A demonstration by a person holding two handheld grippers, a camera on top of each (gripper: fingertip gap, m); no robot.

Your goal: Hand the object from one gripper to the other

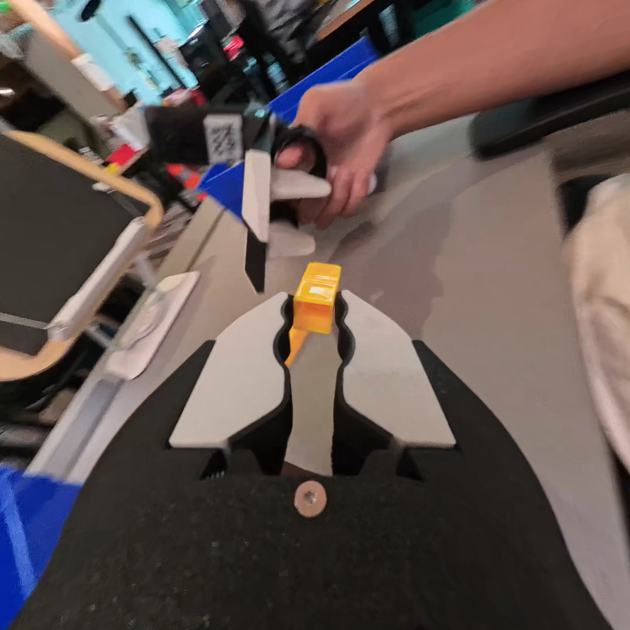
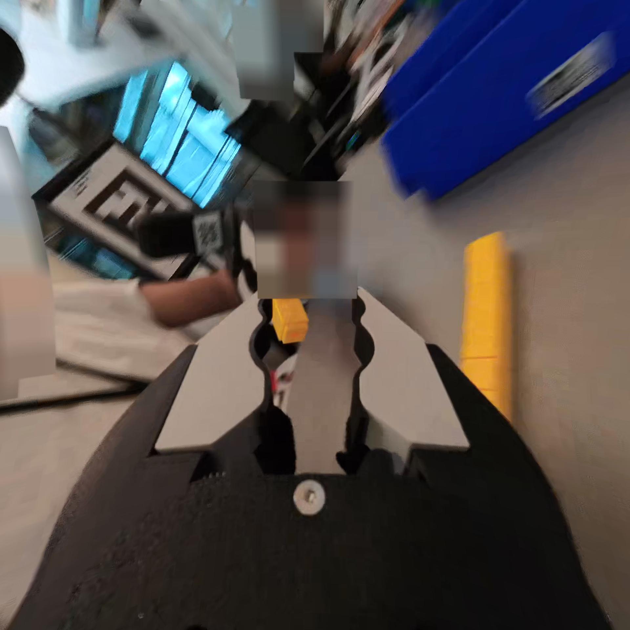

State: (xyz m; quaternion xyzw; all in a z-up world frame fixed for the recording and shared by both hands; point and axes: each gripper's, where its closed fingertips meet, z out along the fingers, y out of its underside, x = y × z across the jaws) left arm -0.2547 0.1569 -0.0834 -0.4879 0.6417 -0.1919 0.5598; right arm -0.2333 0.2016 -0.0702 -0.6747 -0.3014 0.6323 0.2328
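Left gripper [image 1: 313,306] is clamped on the yellow block [image 1: 315,300], long axis pointing forward past its tips. Right gripper [image 1: 272,238] hangs just beyond the block, up-left of it (jaws apart, holding nothing).

You are working over a smooth grey tabletop [image 1: 477,306], blue plastic bins [image 2: 494,112] sitting along its far edge, a wood-rimmed black chair [image 1: 68,211] standing alongside, pale turquoise wall [image 1: 112,41] showing behind.

blue bin [image 2: 494,112] blurred, edge-cut
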